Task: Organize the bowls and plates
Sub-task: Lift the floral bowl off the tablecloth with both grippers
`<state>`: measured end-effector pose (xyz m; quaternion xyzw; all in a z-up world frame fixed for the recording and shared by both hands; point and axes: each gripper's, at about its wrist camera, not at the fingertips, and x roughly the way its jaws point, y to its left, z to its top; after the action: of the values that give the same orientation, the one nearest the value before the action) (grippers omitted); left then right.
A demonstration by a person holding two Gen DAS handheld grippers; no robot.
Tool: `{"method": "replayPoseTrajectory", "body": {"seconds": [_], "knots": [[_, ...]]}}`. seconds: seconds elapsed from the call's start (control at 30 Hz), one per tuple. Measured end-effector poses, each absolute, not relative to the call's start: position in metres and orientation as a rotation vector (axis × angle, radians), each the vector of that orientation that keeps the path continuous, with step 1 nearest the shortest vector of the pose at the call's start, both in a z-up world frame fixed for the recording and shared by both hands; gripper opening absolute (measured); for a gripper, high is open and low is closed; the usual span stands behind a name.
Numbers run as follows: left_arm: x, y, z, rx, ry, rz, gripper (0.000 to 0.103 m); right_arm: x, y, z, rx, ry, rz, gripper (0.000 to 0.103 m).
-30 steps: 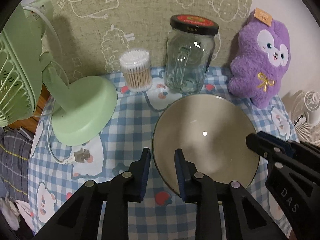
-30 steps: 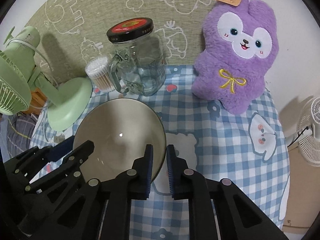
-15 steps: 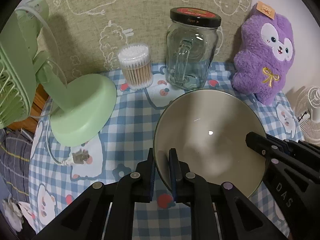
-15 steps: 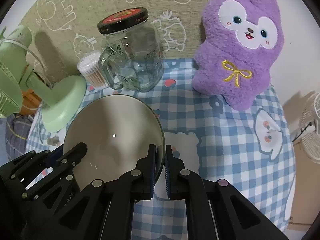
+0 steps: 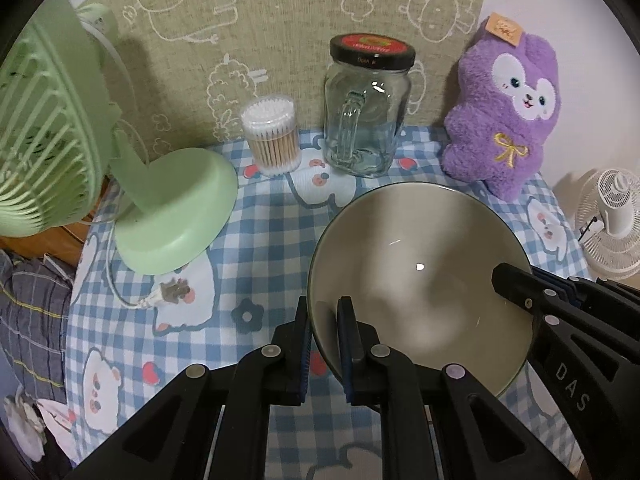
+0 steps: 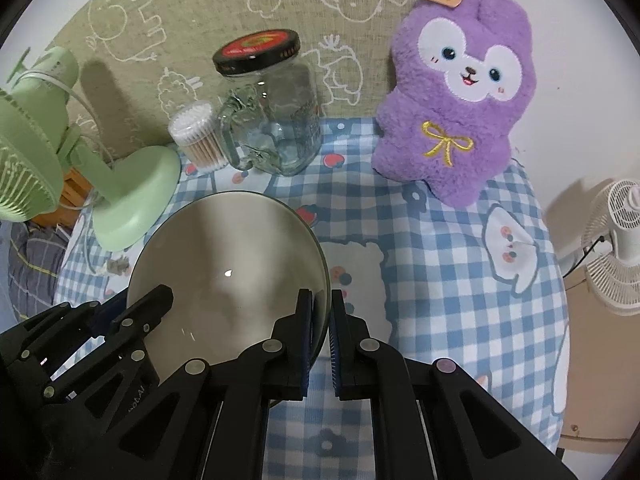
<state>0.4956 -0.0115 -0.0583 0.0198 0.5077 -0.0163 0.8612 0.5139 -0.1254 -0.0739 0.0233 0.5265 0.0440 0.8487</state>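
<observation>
Bowl held at its rim by two grippers, over a checked tablecloth.

Tablecloth point(image 5: 264, 248), blue and white check; green fan point(image 5: 120, 184) at the left; purple plush toy point(image 6: 456, 100) at the back right; grey bowl point(image 5: 416, 272) in front of the glass jar point(image 5: 366, 108) with a black lid; tub of cotton swabs point(image 5: 272, 136) beside the jar. Left gripper point(image 5: 323, 312) clamped on the bowl's left rim; right gripper point(image 6: 320, 308) clamped on its right rim.
</observation>
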Motion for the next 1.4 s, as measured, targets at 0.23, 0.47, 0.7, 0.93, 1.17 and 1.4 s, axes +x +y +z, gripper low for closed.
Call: {"method": "replayPoseTrajectory", "body": {"seconds": [0.23, 0.47, 0.7, 0.93, 1.17, 1.4], "knots": [[0.466, -0.011, -0.032, 0.047, 1.025, -0.030, 0.009, 0.486, -0.123, -0.047, 0.046, 1.078, 0.100, 0.010], [0.432, -0.010, -0.007, 0.044, 0.981, -0.027, 0.009, 0.448, -0.117, -0.017, 0.039, 1.034, 0.103, 0.010], [0.395, -0.006, 0.013, 0.020, 0.957, -0.030, 0.009, 0.411, -0.114, 0.007, 0.035, 0.999, 0.110, 0.010], [0.354, -0.005, 0.032, 0.022, 0.927, -0.028, 0.009, 0.369, -0.109, 0.026, 0.031, 0.974, 0.117, 0.010], [0.311, 0.000, 0.043, 0.004, 0.909, -0.028, 0.009, 0.327, -0.104, 0.038, 0.032, 0.955, 0.134, 0.010], [0.270, 0.002, 0.050, -0.002, 0.882, -0.019, 0.009, 0.280, -0.094, 0.045, 0.008, 0.927, 0.149, 0.010]]}}
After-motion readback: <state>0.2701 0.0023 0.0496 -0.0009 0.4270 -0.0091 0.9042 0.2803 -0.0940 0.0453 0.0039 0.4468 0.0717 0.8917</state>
